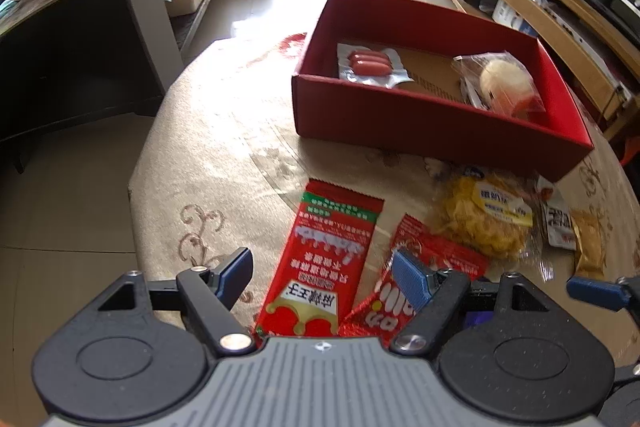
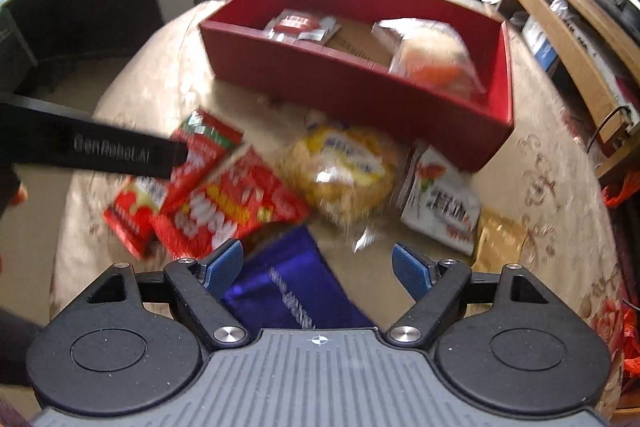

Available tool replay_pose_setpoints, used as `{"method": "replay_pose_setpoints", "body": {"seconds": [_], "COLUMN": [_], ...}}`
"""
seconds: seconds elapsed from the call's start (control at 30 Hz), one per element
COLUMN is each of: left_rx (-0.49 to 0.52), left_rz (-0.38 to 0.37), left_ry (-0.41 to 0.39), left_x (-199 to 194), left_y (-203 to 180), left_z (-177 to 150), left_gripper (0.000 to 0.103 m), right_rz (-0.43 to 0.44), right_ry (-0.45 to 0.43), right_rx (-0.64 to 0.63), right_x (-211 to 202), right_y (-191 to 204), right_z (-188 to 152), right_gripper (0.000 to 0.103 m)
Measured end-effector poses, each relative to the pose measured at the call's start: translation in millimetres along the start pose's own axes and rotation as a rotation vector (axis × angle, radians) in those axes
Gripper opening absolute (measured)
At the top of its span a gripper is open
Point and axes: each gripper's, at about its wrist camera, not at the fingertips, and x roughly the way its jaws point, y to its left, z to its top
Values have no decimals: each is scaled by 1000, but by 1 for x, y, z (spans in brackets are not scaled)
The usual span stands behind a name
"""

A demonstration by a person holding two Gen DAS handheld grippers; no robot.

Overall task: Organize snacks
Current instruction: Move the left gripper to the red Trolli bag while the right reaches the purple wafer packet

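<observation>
Both tilt downward: the left gripper (image 1: 324, 273) gapes empty over a long red foil packet (image 1: 320, 267), the right gripper (image 2: 318, 267) gapes empty above a purple pouch (image 2: 296, 291). Snacks litter the beige patterned tablecloth (image 1: 224, 155) at lower centre. The red cardboard box (image 1: 420, 123) sits upper right, holding wrapped sausages (image 1: 370, 63).

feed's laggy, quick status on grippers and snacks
Left gripper open over red packet. Right gripper open above blue packet. Red box unobstructed.

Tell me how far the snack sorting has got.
Early. Done: the red cardboard box holds a clear sausage pack and a bagged pale bun. In hand: nothing; left gripper and right gripper are open. Left on the beige tablecloth: two red sachets, a yellow bagged pastry, a purple pouch, a white packet.
</observation>
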Motion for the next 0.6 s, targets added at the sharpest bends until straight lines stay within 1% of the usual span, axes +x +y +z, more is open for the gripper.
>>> {"method": "replay_pose_setpoints", "body": {"seconds": [0.07, 0.23, 0.37, 0.47, 0.53, 0.57, 0.6], "left_rx": [10, 41, 64, 77, 82, 82, 82], "left_rz": [-9, -33, -42, -44, -40, -40, -41], "left_ry": [7, 20, 36, 47, 53, 56, 60], "left_x": [1, 2, 7, 11, 14, 15, 17], "left_y": [-2, -8, -14, -18, -20, -20, -20], "left_z": [-2, -4, -6, -5, -5, -6, -5], "left_gripper": [74, 74, 74, 74, 74, 74, 74], "right_rz": [25, 58, 94, 79, 73, 77, 71], "right_ry": [20, 65, 90, 109, 114, 113, 108], "right_rx": [-30, -79, -146, -189, -187, -172, -164], "right_x": [4, 14, 20, 31, 35, 35, 34], "right_y": [-1, -2, 7, 15, 14, 13, 12], "right_z": [-7, -14, -17, -18, -18, -17, -16], "right_gripper": [87, 87, 87, 88, 89, 88, 84]}}
